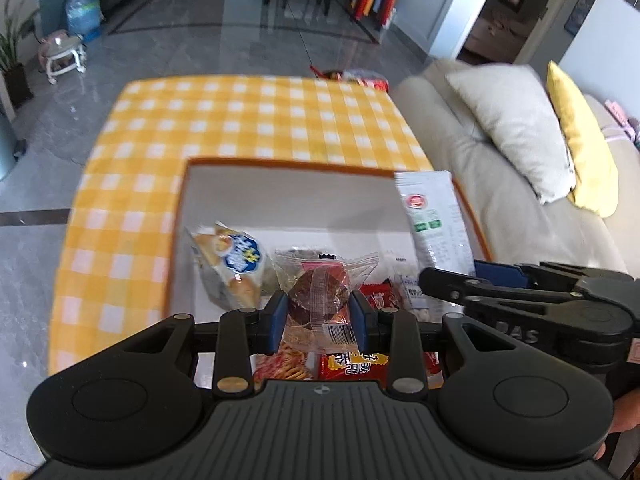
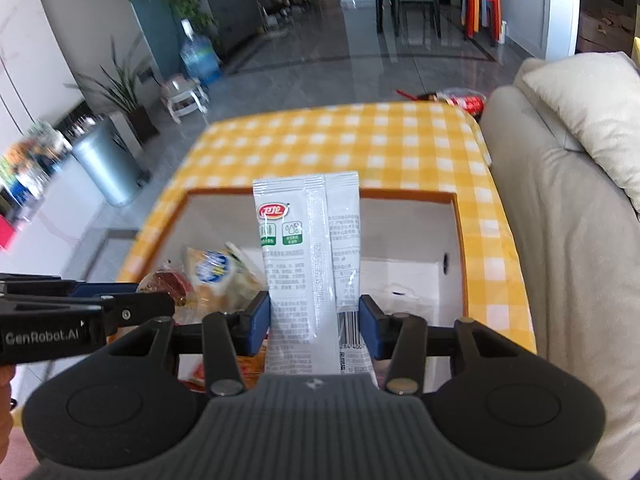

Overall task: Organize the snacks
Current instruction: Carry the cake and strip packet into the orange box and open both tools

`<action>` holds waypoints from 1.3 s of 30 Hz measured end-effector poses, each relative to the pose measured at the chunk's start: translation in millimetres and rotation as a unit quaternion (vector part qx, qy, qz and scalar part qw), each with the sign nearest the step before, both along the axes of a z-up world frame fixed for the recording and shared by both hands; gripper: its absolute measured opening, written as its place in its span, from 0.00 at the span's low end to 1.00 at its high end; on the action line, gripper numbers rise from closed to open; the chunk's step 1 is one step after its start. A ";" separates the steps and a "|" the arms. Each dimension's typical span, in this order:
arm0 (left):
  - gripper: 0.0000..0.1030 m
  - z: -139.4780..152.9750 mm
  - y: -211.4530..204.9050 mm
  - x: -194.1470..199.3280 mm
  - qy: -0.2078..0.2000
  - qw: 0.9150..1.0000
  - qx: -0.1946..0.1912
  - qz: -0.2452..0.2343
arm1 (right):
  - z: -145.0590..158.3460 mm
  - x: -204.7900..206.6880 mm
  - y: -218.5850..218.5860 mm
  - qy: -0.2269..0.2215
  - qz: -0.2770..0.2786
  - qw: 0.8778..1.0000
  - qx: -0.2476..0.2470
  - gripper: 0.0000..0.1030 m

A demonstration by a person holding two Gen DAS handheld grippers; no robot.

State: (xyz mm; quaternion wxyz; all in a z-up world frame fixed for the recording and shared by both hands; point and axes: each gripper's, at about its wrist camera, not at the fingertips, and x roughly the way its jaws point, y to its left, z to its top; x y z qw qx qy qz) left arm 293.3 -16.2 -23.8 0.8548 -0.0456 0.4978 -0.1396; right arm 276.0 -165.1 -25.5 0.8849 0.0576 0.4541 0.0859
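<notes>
My left gripper point(image 1: 319, 312) is shut on a clear-wrapped brown cake snack point(image 1: 320, 294), held over the near end of an orange-rimmed white box point(image 1: 280, 168). My right gripper point(image 2: 314, 322) is shut on a tall white sachet with a red logo point(image 2: 306, 248), held upright over the same box point(image 2: 458, 224). The sachet also shows in the left wrist view point(image 1: 434, 220), with the right gripper point(image 1: 456, 280) beside it. In the box lie a blue-labelled bread packet point(image 1: 234, 268) and red snack packets point(image 1: 352, 364). The bread packet also shows in the right wrist view point(image 2: 218, 276).
The box sits on a table with a yellow checked cloth point(image 1: 248, 120). A beige sofa point(image 1: 500, 200) with a white cushion and a yellow cushion point(image 1: 580, 140) stands at the right. A red snack bag point(image 1: 360, 78) lies past the table's far edge. A metal bin point(image 2: 106, 164) stands at the left.
</notes>
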 end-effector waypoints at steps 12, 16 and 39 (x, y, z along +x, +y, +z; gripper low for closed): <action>0.36 -61.9 -15.7 30.5 0.068 0.997 0.032 -0.028 | -73.0 34.7 2.0 0.082 0.016 0.996 -0.041 0.44; 0.36 -69.0 -16.5 34.0 0.073 0.996 0.043 -0.034 | -87.9 39.6 6.5 0.095 0.025 0.994 -0.053 0.44; 0.67 -21.5 -3.5 10.0 -0.004 0.999 0.034 0.005 | -40.3 15.2 0.3 0.021 0.018 0.998 -0.057 0.66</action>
